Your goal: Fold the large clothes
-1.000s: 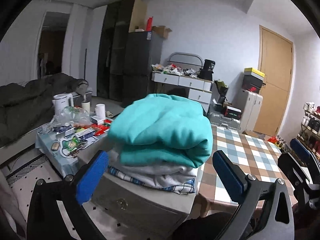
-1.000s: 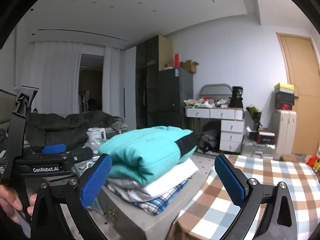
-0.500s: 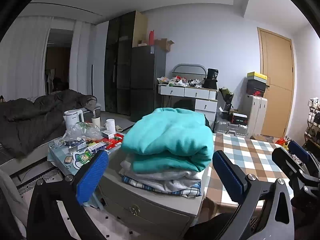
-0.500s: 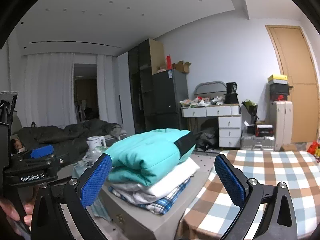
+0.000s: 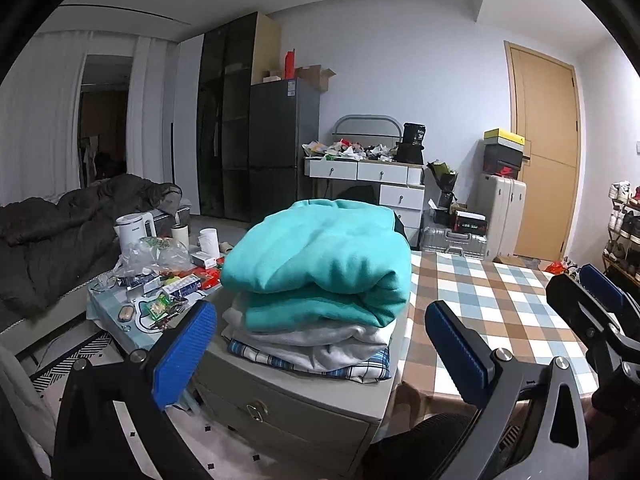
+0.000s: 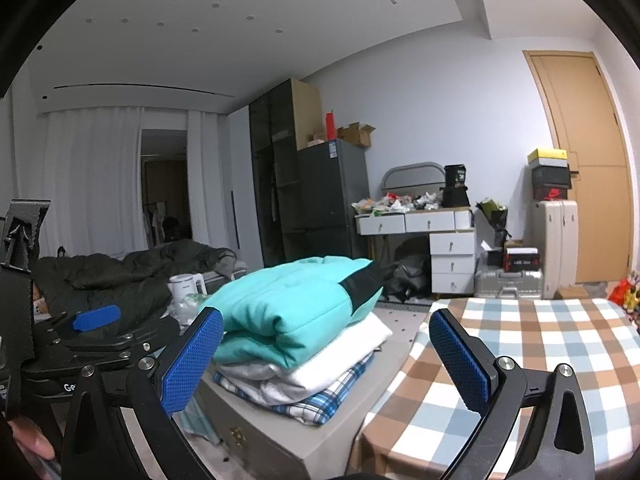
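My left gripper (image 5: 320, 344) has its jaws wide apart, holding nothing, blue pads (image 5: 186, 354) at 7 and 5 o'clock of the left wrist view. My right gripper (image 6: 326, 356) is the same: jaws apart, nothing between them.

The stack of folded clothes (image 5: 320, 292) sits dead center in the left view, on a grey drawer cabinet (image 5: 288, 404). Teal sweatshirt (image 5: 324, 256) on top, white garments (image 5: 320, 340) under it, blue plaid shirt (image 5: 360, 370) at the bottom. In the right view the stack (image 6: 296, 332) is at about 7 o'clock from center, a black patch showing on the teal piece.

The checkered tablecloth (image 5: 492, 304) lies at 3 o'clock, touching the cabinet's side. A cluttered low table (image 5: 152, 292) with a white kettle (image 5: 134, 228) is at 9 o'clock. The wooden door (image 5: 544, 160) is at 2 o'clock.

My right gripper shows at the left view's 4 o'clock edge; my left one shows at 8 o'clock in the right view.
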